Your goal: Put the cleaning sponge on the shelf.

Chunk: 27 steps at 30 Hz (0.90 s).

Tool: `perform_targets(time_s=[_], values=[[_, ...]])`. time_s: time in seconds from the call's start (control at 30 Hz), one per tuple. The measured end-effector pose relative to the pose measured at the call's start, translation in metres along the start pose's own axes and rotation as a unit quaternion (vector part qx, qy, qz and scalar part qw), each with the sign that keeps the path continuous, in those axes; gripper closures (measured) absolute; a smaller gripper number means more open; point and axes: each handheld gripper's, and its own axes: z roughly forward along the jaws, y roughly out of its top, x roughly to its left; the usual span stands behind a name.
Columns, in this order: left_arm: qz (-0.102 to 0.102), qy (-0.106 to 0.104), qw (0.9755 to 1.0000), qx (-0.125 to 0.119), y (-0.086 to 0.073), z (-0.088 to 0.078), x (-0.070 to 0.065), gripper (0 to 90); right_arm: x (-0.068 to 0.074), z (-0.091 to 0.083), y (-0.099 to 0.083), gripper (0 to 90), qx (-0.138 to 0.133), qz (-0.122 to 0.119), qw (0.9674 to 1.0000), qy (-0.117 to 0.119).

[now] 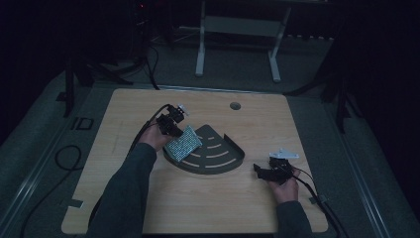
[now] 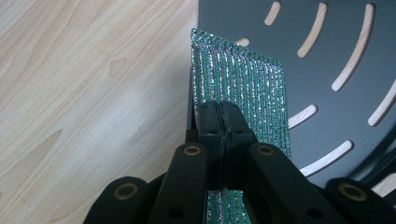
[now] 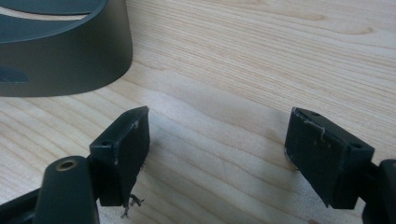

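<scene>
- Holding: left gripper has its jaws clamped together on the edge of a green-and-silver metallic scouring pad; the pad's free end extends ahead of the jaws over the dark slotted corner shelf.
- High view: the pad hangs tilted just below and to the right of the left gripper, over the near-left edge of the shelf. Whether its low corner touches the shelf cannot be told.
- Right gripper: jaws wide apart, nothing between them, bare wooden table underneath; the shelf's curved wall sits ahead and to its left. High view puts it well apart from the pad.
- Judgement, step in hand: placing the pad into the shelf.
- To do it well: bring the pad inside the rim, lower it flat onto the slotted floor, release once it rests.
</scene>
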Motion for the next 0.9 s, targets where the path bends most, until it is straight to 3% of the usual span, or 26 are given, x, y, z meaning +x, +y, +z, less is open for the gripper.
perform_targets(time_s=[0.9], values=[[-0.011,0.010,0.9999,0.009,-0.0007,0.0008,0.0040,87.1,-0.0002,0.0001,0.0001,21.6,0.000,0.000,1.0000,0.000]])
